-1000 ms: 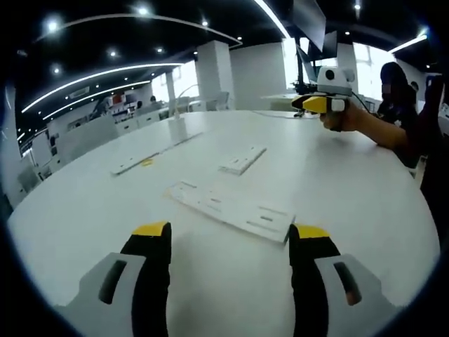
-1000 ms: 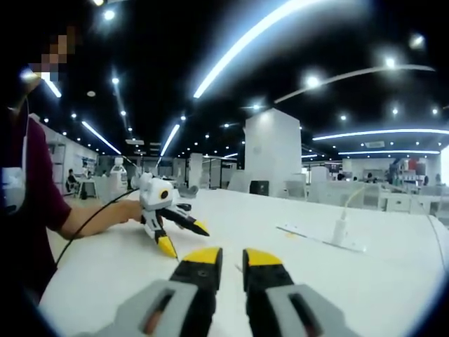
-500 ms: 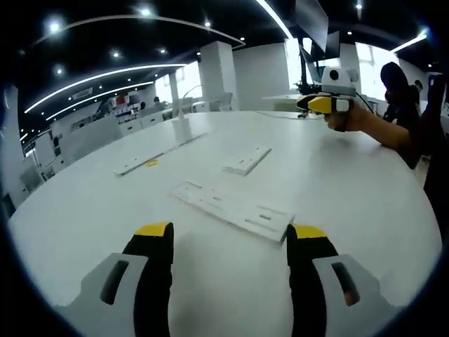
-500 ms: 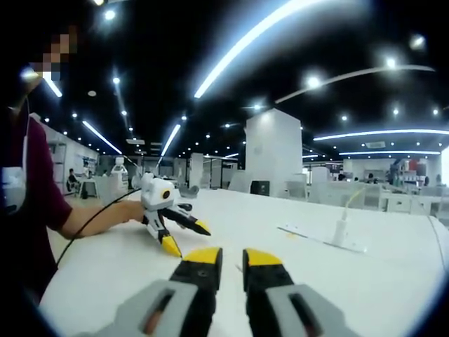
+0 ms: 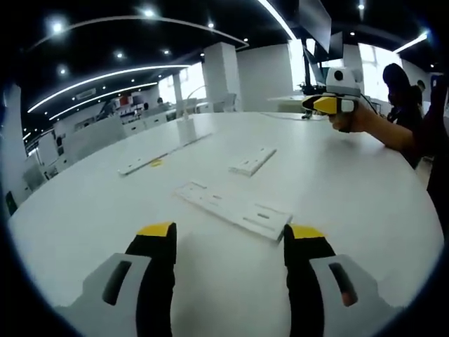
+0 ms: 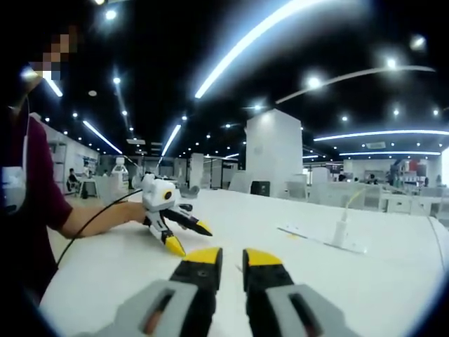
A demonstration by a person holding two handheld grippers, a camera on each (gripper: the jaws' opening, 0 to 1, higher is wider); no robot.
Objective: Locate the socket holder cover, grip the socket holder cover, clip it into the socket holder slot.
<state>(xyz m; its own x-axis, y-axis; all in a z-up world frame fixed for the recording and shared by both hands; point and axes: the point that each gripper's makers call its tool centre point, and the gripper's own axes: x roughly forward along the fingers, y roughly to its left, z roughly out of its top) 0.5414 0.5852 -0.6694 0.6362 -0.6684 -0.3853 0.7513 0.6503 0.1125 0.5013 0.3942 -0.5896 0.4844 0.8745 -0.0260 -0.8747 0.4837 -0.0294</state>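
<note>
In the left gripper view, my left gripper [image 5: 228, 242] hangs just over the table [image 5: 351, 182] with its jaws wide and empty. The long white holder [image 5: 235, 208] lies just ahead of the tips, and the smaller white piece I take for the cover [image 5: 253, 161] sits farther off. My right gripper [image 5: 330, 104] is up at the far edge.

In the right gripper view, my right gripper [image 6: 224, 258] has its jaws narrow, holding nothing.

I judge I'm at the locating step; next I must reach past the holder and close on the cover.
</note>
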